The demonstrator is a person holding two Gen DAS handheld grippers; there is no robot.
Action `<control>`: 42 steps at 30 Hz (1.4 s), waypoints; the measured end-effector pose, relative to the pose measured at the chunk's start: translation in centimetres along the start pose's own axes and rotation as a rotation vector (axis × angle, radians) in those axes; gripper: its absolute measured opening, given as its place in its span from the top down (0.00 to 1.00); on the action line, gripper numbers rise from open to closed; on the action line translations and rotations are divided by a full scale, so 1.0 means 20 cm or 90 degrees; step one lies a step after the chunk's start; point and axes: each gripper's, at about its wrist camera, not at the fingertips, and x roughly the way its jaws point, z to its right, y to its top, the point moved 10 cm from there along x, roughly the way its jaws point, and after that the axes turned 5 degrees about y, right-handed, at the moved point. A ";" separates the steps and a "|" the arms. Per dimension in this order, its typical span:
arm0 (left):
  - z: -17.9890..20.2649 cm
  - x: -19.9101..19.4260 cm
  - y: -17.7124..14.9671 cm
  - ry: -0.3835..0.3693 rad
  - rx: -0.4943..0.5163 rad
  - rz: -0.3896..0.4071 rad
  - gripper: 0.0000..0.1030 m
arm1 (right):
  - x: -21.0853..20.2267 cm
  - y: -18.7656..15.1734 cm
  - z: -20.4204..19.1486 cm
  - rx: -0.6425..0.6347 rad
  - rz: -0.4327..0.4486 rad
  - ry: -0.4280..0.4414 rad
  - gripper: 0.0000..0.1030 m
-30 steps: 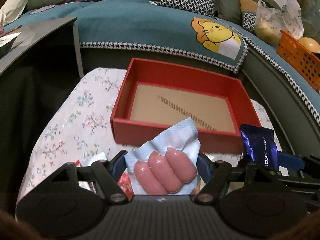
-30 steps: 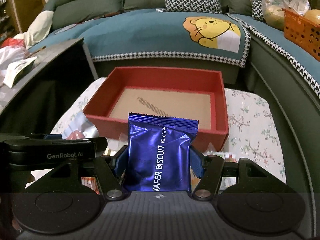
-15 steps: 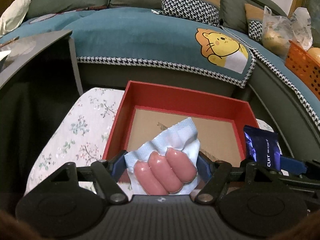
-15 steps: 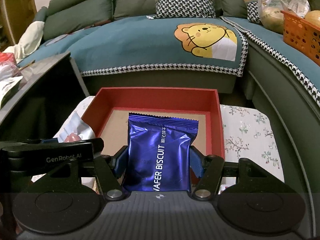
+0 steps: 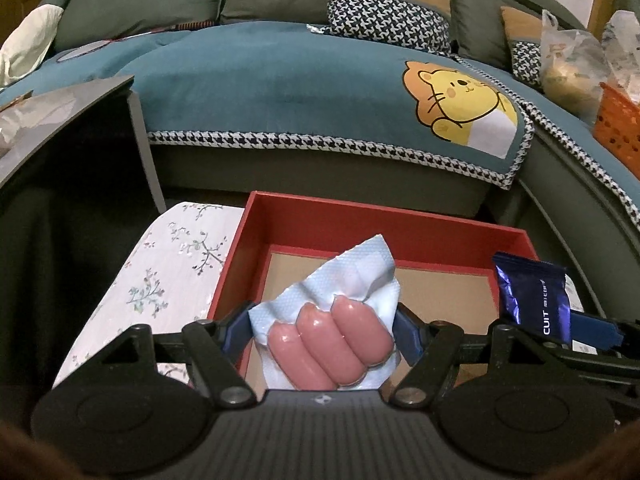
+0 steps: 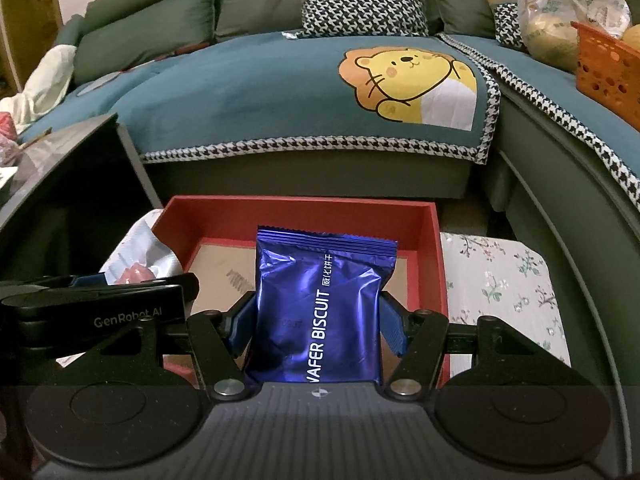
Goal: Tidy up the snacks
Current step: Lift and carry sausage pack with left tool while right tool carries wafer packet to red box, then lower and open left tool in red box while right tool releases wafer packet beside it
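Showing "WAFER BISCUIT" on packet (image 6: 320, 312) (left view: "CUIT").

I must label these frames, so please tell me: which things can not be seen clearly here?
- Left wrist view: the sausage pack hides part of the red box floor; its print is unreadable.
- Left wrist view: the biscuit packet label is cut to "CUIT" by the right gripper.
- Right wrist view: the packet's bottom edge is hidden, and the left gripper covers the box's near left corner.

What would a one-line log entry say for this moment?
left gripper: shut on sausage pack | right gripper: shut on wafer biscuit packet | both over red box | nothing released
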 end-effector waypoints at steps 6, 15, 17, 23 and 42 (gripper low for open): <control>0.01 0.11 0.04 0.016 0.013 0.001 0.13 | 0.12 0.03 0.03 0.008 -0.005 0.006 0.33; -0.02 0.28 0.00 0.040 0.023 -0.024 0.13 | 0.30 0.01 0.07 0.021 -0.023 0.013 0.33; -0.03 0.32 -0.02 0.044 0.024 -0.036 0.13 | 0.33 0.00 0.07 0.021 -0.032 0.012 0.33; 0.00 0.37 -0.05 0.079 0.074 -0.023 0.14 | 0.42 -0.06 0.10 0.028 -0.059 0.008 0.33; -0.03 0.34 -0.04 0.085 0.063 -0.031 0.08 | 0.40 -0.05 0.09 0.007 -0.044 -0.001 0.30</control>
